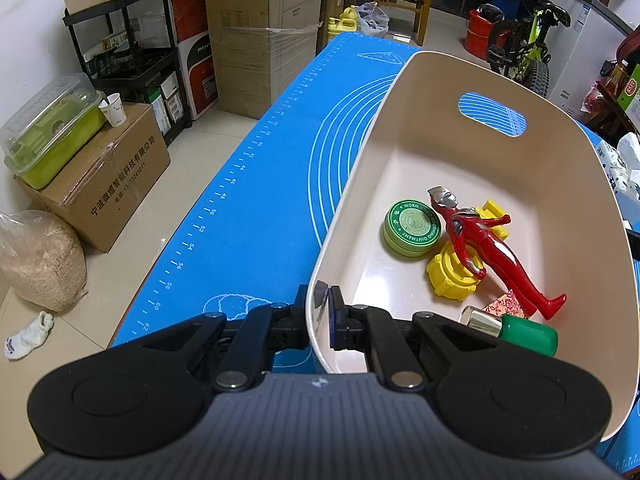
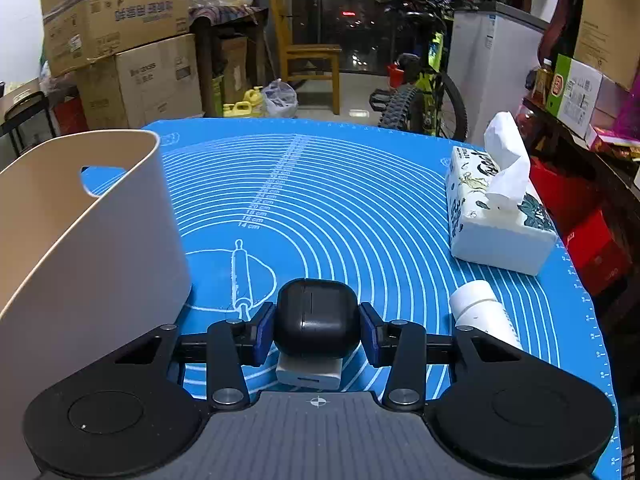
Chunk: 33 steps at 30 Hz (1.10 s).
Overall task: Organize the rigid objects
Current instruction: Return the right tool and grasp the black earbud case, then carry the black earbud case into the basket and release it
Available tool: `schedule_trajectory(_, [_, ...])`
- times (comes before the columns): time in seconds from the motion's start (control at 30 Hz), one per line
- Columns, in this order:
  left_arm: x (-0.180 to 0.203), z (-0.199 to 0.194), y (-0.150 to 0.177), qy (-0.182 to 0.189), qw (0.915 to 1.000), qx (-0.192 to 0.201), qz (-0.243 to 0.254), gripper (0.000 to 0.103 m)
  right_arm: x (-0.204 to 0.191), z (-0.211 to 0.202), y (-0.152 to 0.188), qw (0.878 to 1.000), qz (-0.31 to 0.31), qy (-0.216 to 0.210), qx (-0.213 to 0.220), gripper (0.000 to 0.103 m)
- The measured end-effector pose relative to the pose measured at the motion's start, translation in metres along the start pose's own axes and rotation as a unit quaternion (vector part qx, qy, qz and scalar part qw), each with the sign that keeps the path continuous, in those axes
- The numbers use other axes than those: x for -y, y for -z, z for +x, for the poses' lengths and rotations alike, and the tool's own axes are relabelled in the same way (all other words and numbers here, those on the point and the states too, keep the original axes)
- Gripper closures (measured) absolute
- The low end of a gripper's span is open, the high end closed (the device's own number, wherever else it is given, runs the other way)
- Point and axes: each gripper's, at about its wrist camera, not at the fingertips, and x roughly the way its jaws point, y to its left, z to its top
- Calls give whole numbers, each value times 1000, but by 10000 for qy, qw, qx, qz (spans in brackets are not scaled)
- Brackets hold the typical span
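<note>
My left gripper [image 1: 320, 300] is shut on the near rim of a beige bin [image 1: 472, 80], one finger inside and one outside. The bin holds a green ointment tin [image 1: 412, 226], a red toy figure [image 1: 480, 244], yellow plastic parts [image 1: 450, 280], a green bottle with a silver cap [image 1: 516, 330] and a small red patterned item [image 1: 506, 304]. My right gripper [image 2: 316, 326] is shut on a black earbud case [image 2: 316, 320], with a small grey block [image 2: 310, 372] just below it. The bin [image 2: 80, 248] stands to its left.
A blue baking mat [image 2: 360, 208] covers the table. A tissue pack [image 2: 496, 216] and a white bottle lying on its side [image 2: 484, 314] are on the right. Cardboard boxes [image 1: 256, 32], a shelf, a chair and a bicycle [image 2: 424, 92] surround the table.
</note>
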Motion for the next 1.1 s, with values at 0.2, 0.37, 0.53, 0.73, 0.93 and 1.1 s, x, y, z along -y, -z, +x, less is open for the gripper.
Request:
schedule_trajectory(0.2, [-2,0,-1,5,10000,-5,-9,92,5,-17,7,9999,-1,22,140,54])
schedule_trajectory(0.37, [-1,0,-1,8,10000,-6,-11,92,7,-41,6,9993,-67,-43,361,54])
schedule_trajectory(0.53, [-2,0,-1,9,10000,-5,-9,92,8,-66,5,9984,-88,-101,546,54])
schedule_trajectory(0.73, [-2,0,-1,14,10000,-11,-25,92,5,-95,0,9965,-140,-195,804,54])
schedule_trajectory(0.93, [-2,-1,-1,13,10000,-11,-23,92,2,-115,-8,9942,-88,-303,1024,54])
schedule_trajectory(1.1, [-2,-1,-1,17,10000,-13,-26,93,-6,-129,-13,9917,-133,-375,1223,54])
